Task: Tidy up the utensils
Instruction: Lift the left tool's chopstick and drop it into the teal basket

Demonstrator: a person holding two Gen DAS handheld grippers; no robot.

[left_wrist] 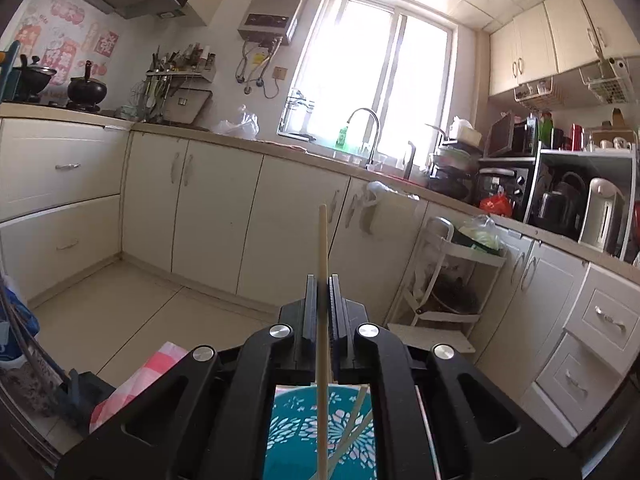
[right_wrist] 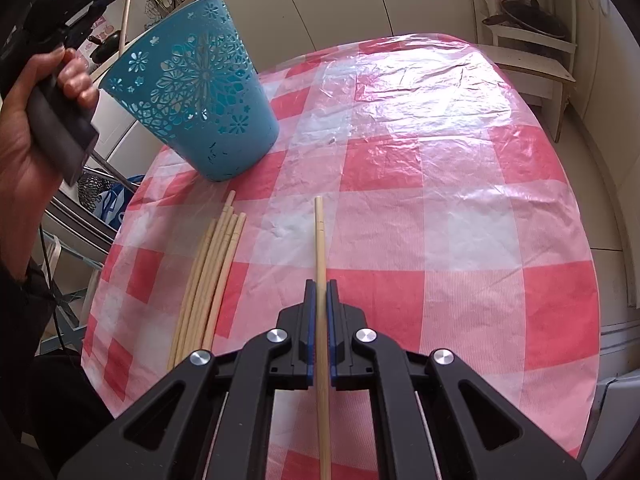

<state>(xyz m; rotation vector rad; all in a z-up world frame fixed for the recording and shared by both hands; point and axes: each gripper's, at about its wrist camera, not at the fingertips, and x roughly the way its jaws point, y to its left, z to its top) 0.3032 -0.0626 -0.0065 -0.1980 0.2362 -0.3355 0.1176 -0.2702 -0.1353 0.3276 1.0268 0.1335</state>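
Toward the left edge of the table, which wears a red-and-white checked plastic tablecloth (right_wrist: 440,184), stands a teal plastic basket with cut-out flower patterns (right_wrist: 192,92), flaring upward from a narrow base and already holding a few sticks, as the left wrist view shows through its open mouth. Above it the person's left hand (right_wrist: 28,128) carries the left gripper (left_wrist: 323,280), whose jaws are closed on a single pale wooden chopstick (left_wrist: 323,248) held part-way along its length, its tip pointing out toward the kitchen cabinets. Nearer the front left edge of the table lies a loose bundle of pale wooden chopsticks (right_wrist: 212,272), side by side and touching, just in front of the basket's base. To their right, apart from the bundle, the right gripper (right_wrist: 320,284) is clamped on another pale wooden chopstick (right_wrist: 319,232), which runs between the pads and points across the cloth. These sticks look light, stiff and thin, probably smooth enough to pivot or slip in flat pads, so a hold near the middle should keep each balanced. The basket seems light too and may tip if a stick catches its rim or its openwork, and the glossy cloth probably offers little friction to steady it.
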